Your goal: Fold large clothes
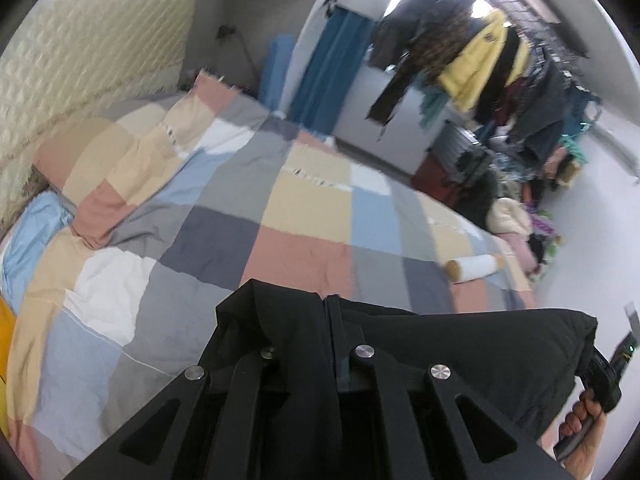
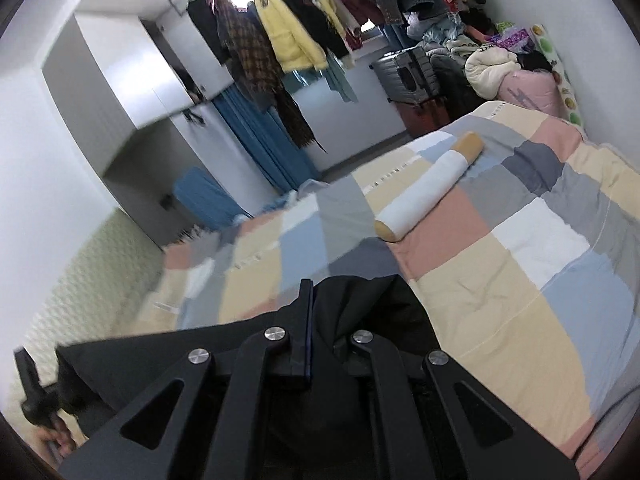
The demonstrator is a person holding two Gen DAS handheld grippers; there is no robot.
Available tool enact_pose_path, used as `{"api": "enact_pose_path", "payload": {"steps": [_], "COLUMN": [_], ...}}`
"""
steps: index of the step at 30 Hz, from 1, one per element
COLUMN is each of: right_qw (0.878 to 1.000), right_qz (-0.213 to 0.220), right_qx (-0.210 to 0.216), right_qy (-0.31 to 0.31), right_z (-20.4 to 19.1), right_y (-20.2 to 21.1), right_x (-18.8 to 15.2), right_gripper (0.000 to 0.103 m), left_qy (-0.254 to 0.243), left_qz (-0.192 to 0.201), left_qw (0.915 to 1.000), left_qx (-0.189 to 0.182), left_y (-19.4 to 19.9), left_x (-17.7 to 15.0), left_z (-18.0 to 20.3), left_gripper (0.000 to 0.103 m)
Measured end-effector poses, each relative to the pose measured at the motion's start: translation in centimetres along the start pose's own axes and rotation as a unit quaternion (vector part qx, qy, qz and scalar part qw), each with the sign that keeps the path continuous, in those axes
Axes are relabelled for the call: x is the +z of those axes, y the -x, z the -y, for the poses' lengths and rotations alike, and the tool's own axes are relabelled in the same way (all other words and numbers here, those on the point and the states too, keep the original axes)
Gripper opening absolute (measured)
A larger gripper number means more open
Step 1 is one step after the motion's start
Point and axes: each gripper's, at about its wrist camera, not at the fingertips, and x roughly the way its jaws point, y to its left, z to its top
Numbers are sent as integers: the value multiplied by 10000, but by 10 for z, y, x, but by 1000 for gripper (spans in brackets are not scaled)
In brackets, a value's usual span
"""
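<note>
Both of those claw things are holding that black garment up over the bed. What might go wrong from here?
The black garment is pinched only at its edge by the left gripper and the right gripper, so it might slip free. When lowered, it could land bunched, or drape over the cylinder pillow lying on the patchwork quilt, leaving a lump.

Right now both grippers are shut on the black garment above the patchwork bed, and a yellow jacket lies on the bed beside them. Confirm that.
One thing is wrong: the yellow jacket is not on the bed; it hangs from the clothes rail, as the right wrist view shows. The rest holds: the left gripper and right gripper are both shut on the black garment above the patchwork bed.
</note>
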Motion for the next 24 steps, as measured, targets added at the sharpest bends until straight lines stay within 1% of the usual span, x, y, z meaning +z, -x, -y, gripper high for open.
{"api": "enact_pose_path", "payload": {"steps": [3, 5, 8, 11, 15, 17, 20, 22, 24], "right_qw": [9994, 9983, 9959, 9934, 9913, 9905, 9911, 9919, 9922], "right_qz": [-201, -363, -637, -891, -1189, -1280, -1274, -1228, -1209], "right_qx": [-219, -393, -527, -614, -528, -487, -395, -327, -230], "right_qy": [161, 230, 356, 389, 215, 138, 40, -58, -183], "right_z": [7, 16, 26, 42, 63, 69, 73, 73, 74], "right_y": [-32, -59, -94, -128, -156, -164, -164, -158, -150], "right_x": [-5, -8, -17, -31, -51, -60, -68, -69, -68], "right_gripper": [5, 5, 5, 5, 5, 4, 3, 4, 7], "left_qy": [34, -58, -170, -158, -177, -127, -13, 49, 241], "left_qz": [-187, -331, -498, -741, -996, -1074, -1012, -964, -1020], "left_qw": [9997, 9988, 9968, 9950, 9926, 9924, 9939, 9950, 9945], "left_qx": [182, 360, 593, 656, 665, 593, 440, 252, -12], "left_y": [-44, -79, -116, -152, -187, -195, -189, -179, -168], "left_x": [2, 2, -2, -10, -28, -37, -41, -43, -45], "left_z": [-4, -3, -1, -4, -8, -11, -15, -20, -27], "left_gripper": [8, 8, 8, 9, 9, 9, 9, 9, 9]}}
